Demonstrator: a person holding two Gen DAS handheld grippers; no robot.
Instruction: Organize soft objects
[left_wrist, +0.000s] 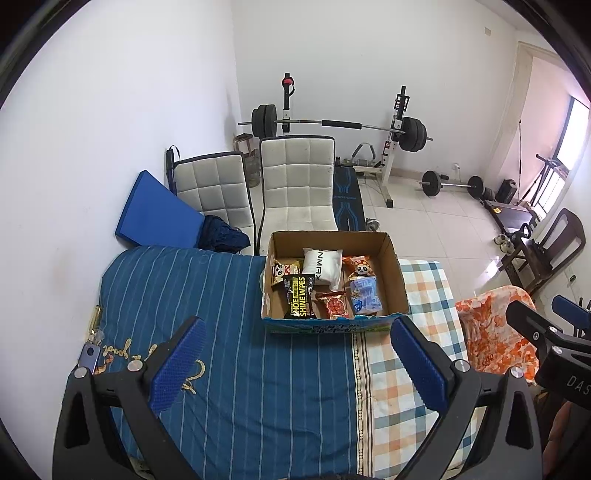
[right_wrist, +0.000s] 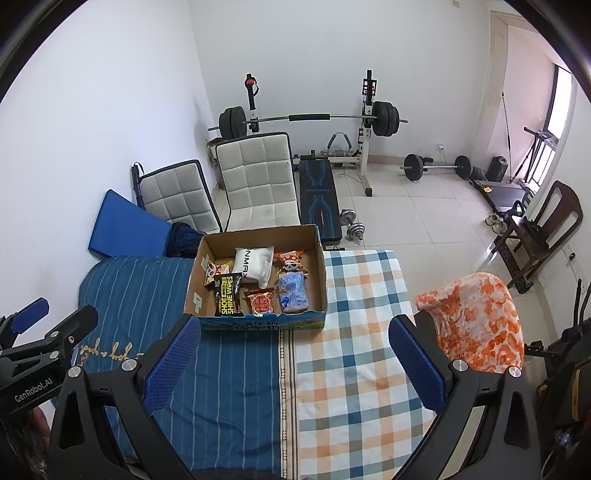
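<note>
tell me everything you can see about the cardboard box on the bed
The cardboard box is a shallow, open-topped brown carton with a blue-green printed front. It sits flat on the bed, across the seam where the blue striped cover meets the checked sheet. Inside lie a white pack, a black shoe wipes pack, and several snack packets. Neither claw touches it.
</note>
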